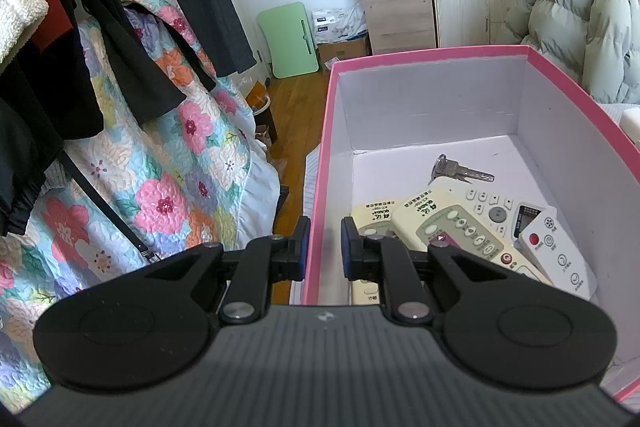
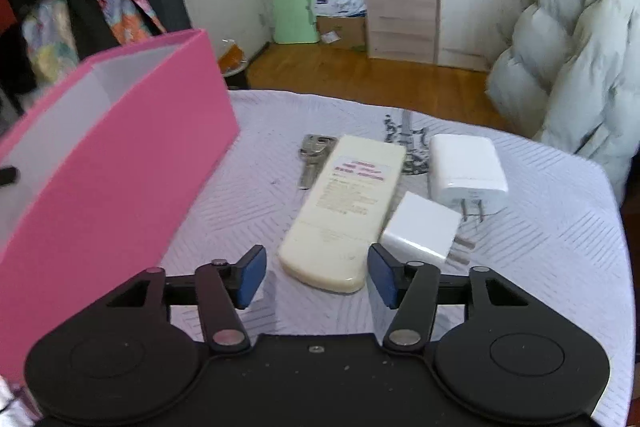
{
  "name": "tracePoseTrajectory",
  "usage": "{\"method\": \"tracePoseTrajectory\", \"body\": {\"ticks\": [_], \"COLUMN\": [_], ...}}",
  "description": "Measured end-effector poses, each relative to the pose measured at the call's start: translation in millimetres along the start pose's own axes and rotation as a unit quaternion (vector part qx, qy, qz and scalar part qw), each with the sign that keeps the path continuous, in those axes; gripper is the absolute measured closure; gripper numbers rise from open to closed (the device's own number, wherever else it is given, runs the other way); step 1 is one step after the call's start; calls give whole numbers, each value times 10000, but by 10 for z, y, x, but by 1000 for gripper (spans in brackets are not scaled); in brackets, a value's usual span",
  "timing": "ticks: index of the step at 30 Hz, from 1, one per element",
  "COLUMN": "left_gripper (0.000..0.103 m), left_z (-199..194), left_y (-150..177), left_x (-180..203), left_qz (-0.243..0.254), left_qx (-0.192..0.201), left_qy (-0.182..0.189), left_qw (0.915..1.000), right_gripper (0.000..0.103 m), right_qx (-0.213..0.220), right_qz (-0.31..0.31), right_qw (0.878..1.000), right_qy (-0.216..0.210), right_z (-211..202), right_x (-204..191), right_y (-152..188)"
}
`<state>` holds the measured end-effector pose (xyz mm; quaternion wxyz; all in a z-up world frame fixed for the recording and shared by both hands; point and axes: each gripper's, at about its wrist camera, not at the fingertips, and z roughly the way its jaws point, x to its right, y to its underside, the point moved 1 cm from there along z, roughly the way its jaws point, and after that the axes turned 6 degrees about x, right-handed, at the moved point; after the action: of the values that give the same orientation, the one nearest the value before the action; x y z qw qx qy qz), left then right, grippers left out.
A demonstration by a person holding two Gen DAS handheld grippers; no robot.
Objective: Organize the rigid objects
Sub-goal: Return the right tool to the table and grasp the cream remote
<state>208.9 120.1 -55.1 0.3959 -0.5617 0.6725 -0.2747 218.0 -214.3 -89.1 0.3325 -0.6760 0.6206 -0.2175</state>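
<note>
1. My left gripper (image 1: 323,247) is clamped on the near left wall of the pink box (image 1: 440,53), one pad outside the wall and one inside.
2. Inside the box I see three remote controls: two cream ones (image 1: 460,231) bearing printed labels and a white one (image 1: 556,251) with a red button, overlapping one another. A silver key (image 1: 460,171) lies beyond them on the box floor.
3. My right gripper (image 2: 317,277) stands released, with nothing pressed between its blue pads (image 2: 252,277). It hangs just above the near end of a cream remote control (image 2: 344,215) lying face down on the white quilted tabletop (image 2: 540,247).
4. Beside that remote to the right lie two white plug adapters: the nearer (image 2: 420,227) touches its edge, the farther (image 2: 466,171) sits just beyond.
5. A second key (image 2: 314,159) lies at the remote's far left, partly tucked under it.
6. The pink box stands to the left of these items.
</note>
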Motion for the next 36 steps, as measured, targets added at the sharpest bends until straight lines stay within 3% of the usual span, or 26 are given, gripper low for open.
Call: {"method": "tracePoseTrajectory", "body": {"ticks": [9, 11, 14, 25, 30, 36], "left_gripper": [89, 89, 89, 89, 89, 89], "left_z": [5, 2, -1, -9, -21, -26], "left_y": [-7, -5, -3, -22, -22, -23], "left_x": [-6, -3, -6, -14, -10, 3], "left_qz": [2, 7, 6, -19, -16, -10], "left_qx": [0, -1, 6, 8, 12, 10], "left_qy": [1, 2, -2, 55, 54, 55], "left_qw": [10000, 10000, 10000, 10000, 10000, 10000], "right_gripper": [27, 28, 39, 38, 38, 31], "right_qx": [95, 153, 282, -285, -447, -479], "right_qz": [-69, -26, 77, -23, -283, -339], "right_qw": [9988, 9986, 9979, 9995, 9984, 9982], "right_qy": [468, 511, 575, -151, -175, -88], "right_z": [157, 186, 124, -435, -428, -264], "right_x": [-179, -173, -131, -197, -287, -305], "right_y": [45, 72, 102, 314, 334, 225]}}
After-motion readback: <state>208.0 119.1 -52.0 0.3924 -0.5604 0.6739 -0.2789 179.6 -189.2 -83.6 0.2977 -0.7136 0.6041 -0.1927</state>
